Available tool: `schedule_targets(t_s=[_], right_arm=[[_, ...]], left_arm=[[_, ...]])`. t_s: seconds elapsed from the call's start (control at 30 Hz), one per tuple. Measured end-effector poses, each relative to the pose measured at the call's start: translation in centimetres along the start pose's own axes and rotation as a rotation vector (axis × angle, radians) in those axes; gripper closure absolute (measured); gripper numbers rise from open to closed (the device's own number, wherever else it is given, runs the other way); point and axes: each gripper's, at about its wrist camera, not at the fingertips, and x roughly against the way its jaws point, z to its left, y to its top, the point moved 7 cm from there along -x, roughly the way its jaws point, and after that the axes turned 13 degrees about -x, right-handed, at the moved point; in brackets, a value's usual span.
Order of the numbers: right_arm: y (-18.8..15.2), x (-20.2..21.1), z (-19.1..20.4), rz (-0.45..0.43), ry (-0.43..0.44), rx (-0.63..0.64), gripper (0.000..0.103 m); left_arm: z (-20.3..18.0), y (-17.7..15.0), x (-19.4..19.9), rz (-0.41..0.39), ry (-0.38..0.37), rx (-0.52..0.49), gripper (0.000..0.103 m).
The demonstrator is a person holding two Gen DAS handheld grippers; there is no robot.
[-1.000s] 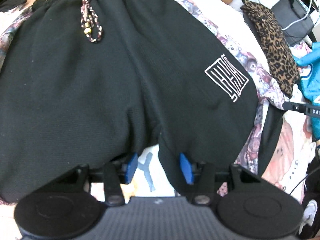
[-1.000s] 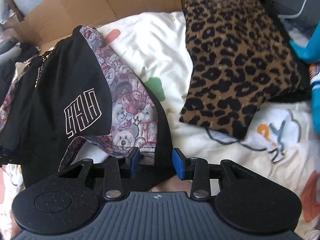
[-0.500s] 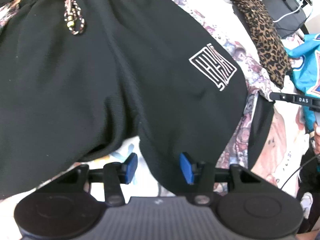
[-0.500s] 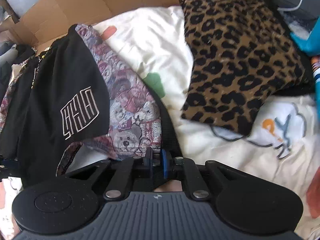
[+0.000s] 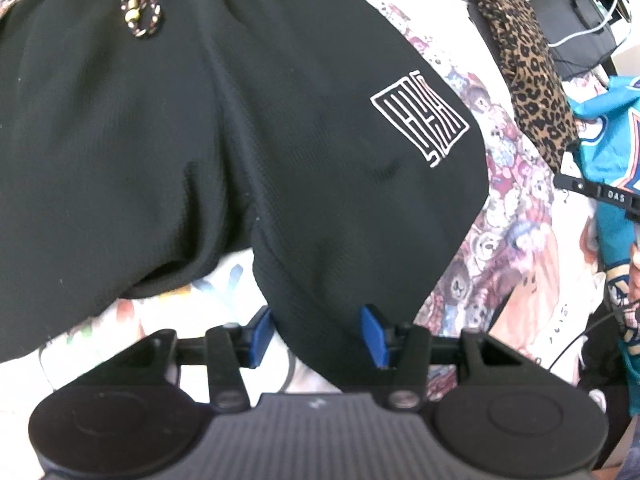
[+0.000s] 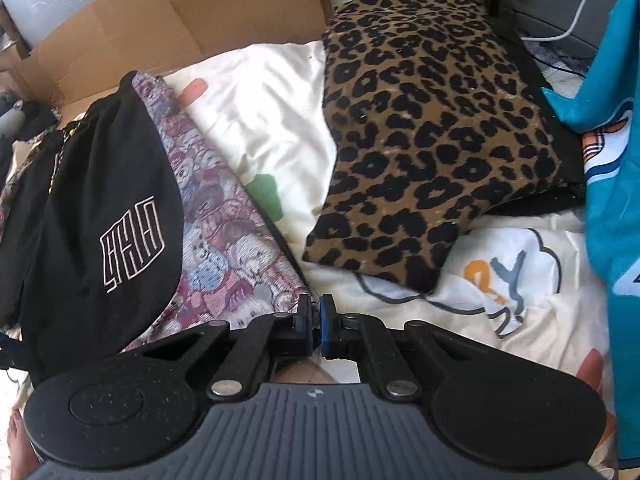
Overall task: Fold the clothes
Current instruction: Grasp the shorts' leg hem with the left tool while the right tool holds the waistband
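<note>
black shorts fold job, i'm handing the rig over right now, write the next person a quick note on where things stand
Left gripper: open, jaws straddling the hem of one leg of the black shorts, not clamped.
Right gripper: shut on the bear-print fabric at its near corner, beside the shorts.
Shorts lie spread flat on the bed, drawstring at the far end, logo up. The leopard-print piece lies folded to the right.
Done: no fold in the shorts yet.
Left: close the left gripper and fold them.

Brown cardboard box (image 6: 168, 20) behind the bedding, white cable (image 6: 576, 20), dark case (image 5: 576, 16)
</note>
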Motion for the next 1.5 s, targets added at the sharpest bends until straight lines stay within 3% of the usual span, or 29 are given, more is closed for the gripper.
schedule_targets(t_s=[0.13,0.23,0.27,0.3,0.5,0.53,0.57,0.77,0.87,1.03,1.13,1.17,1.2,1.3,1.4,1.5], right_arm=[[0.3,0.3,-0.5,-0.004,0.036,-0.062,0.098],[0.4,0.2,-0.7,-0.008,0.046,-0.086,0.076],[0.4,0.1,-0.7,-0.011,0.039,-0.080,0.063],[0.3,-0.3,-0.6,-0.003,0.043,-0.078,0.059],[-0.4,-2.7,-0.4,0.050,0.068,-0.056,0.062],[-0.4,-2.8,-0.4,0.049,0.069,-0.058,0.069],[-0.4,-2.9,-0.5,0.049,0.070,-0.060,0.089],[0.3,-1.1,-0.4,-0.011,0.020,-0.011,0.099],[0.8,-0.3,-0.1,-0.059,-0.027,0.029,0.099],[0.3,-1.9,-1.0,-0.003,-0.037,-0.022,0.097],[0.2,-1.6,-1.4,-0.008,-0.030,-0.053,0.084],[0.1,-1.6,-1.5,-0.005,-0.021,-0.058,0.070],[0.0,-1.6,-1.6,-0.002,-0.013,-0.062,0.063],[-0.2,-1.8,-1.5,0.004,0.009,-0.079,0.063],[-0.3,-2.0,-1.2,0.008,0.022,-0.086,0.063],[-0.3,-1.8,-0.7,0.000,0.033,-0.072,0.063]], left_arm=[[-0.1,0.1,-0.3,0.001,-0.005,0.009,0.051],[-0.2,0.1,-0.4,0.000,-0.008,0.011,0.050],[-0.2,0.1,-0.4,0.000,-0.009,0.012,0.050],[-0.2,0.0,-0.4,0.001,-0.010,0.012,0.050],[-0.2,-0.2,-0.9,0.013,-0.025,0.027,0.050],[-0.2,-0.2,-0.9,0.015,-0.027,0.028,0.050],[-0.2,-0.3,-0.9,0.017,-0.029,0.029,0.050],[-0.2,-0.7,-1.0,0.024,-0.048,0.039,0.049],[-0.2,-1.0,-1.1,0.027,-0.070,0.049,0.048],[-0.2,-1.7,-1.4,0.024,-0.107,0.061,0.038],[-0.3,-2.0,-1.5,0.023,-0.127,0.066,0.037],[-0.3,-2.1,-1.4,0.023,-0.136,0.071,0.037],[-0.4,-2.2,-1.5,0.026,-0.146,0.071,0.037],[-1.8,-2.7,-1.6,0.044,-0.186,0.042,0.038],[-3.1,-3.1,-1.8,0.062,-0.226,0.013,0.051],[-3.9,-3.8,-2.3,0.085,-0.249,0.010,0.052]])
